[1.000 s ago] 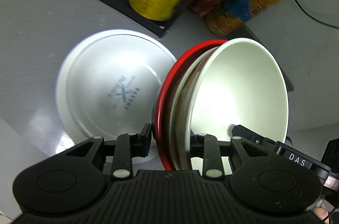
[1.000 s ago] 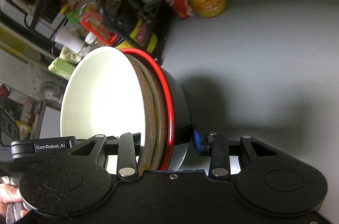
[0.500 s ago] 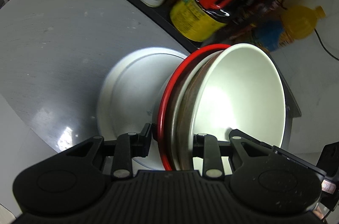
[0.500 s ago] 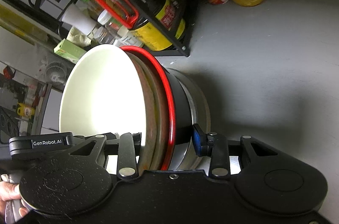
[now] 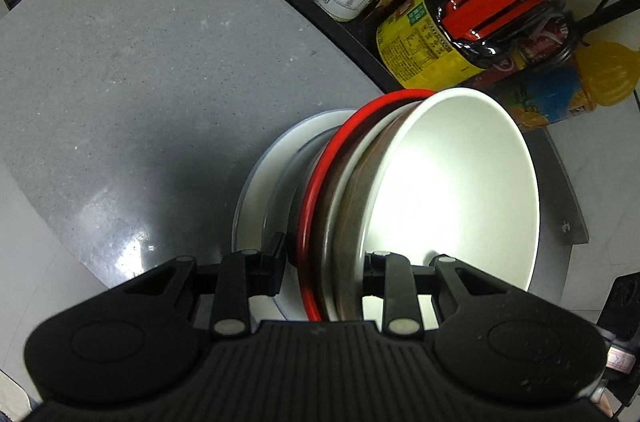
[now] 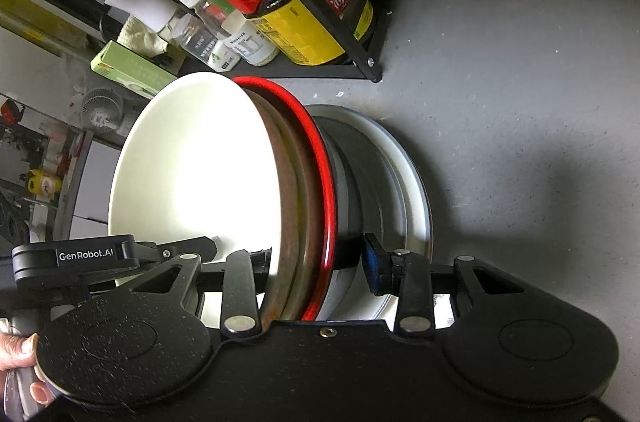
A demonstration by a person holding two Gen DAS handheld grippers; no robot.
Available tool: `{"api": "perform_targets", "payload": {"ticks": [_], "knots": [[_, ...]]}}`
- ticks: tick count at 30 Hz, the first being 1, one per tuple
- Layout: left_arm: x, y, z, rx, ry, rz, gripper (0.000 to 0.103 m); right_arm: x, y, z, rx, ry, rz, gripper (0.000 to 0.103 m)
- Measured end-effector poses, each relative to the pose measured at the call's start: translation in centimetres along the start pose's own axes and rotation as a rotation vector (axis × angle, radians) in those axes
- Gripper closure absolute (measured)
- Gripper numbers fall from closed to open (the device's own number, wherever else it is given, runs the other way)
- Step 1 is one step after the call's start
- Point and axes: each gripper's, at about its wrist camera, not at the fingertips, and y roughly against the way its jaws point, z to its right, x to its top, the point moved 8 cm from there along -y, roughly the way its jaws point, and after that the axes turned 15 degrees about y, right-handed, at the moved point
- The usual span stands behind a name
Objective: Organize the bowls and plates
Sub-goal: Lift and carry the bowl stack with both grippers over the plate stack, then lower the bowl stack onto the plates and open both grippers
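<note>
My left fingers (image 5: 325,264) and right fingers (image 6: 316,262) both clamp nested bowl stack (image 5: 448,198) rim, stack over white plate (image 5: 256,198) on desk (image 5: 120,62).

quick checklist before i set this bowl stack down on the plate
1. Left tongs clamped across the stack of bowls rim: ok.
2. Right tongs straddling the same rim: ok, though whether the blue pad bears on the outside cannot tell.
3. Bowls nested evenly, red rim outermost: ok.
4. Stack lined up over the white plate: ok.
5. Stack base already touching the plate: cannot tell.
6. Clear of the bottle rack: ok, gap visible.
</note>
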Motion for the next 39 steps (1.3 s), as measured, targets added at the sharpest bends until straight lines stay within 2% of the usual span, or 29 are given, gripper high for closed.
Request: {"api": "perform_targets", "payload": {"ticks": [5, 9, 13, 18, 23, 26, 29, 33, 39], "knots": [[0.2, -0.6, 0.0, -0.005, 0.003, -0.007, 0.074, -0.1, -0.3, 0.4, -0.004, -0.01, -0.012, 0.067], [0.6, -0.8, 0.5, 0.001, -0.018, 0.003, 0.074, 0.0, -0.5, 0.6, 0.005, -0.02, -0.015, 0.058], [0.5, -0.7, 1.0, 0.026, -0.041, 0.002, 0.071, 0.1, -0.1, 0.3, -0.011, -0.007, -0.01, 0.058], [0.3, 0.2, 2.0, 0.049, -0.089, 0.036, 0.051, 0.5, 2.4, 0.4, -0.038, 0.005, 0.064, 0.045], [-0.2, 1.6, 2.9, 0.047, -0.126, 0.088, 0.039, 0.4, 5.3, 1.0, -0.086, 0.001, 0.121, 0.036], [-0.8, 2.7, 3.2, 0.044, -0.148, 0.118, 0.036, -0.1, 6.9, 0.9, -0.122, 0.007, 0.149, 0.027], [-1.5, 3.8, 3.5, 0.039, -0.16, 0.15, 0.032, -0.9, 8.7, 0.6, -0.143, 0.013, 0.183, 0.025], [-2.9, 5.5, 3.9, 0.025, -0.185, 0.173, 0.025, -2.1, 10.8, 0.1, -0.179, 0.018, 0.228, 0.015], [-5.1, 8.0, 4.0, 0.015, -0.239, 0.202, 0.017, -4.1, 13.7, -0.4, -0.215, -0.004, 0.282, 0.014]]}}
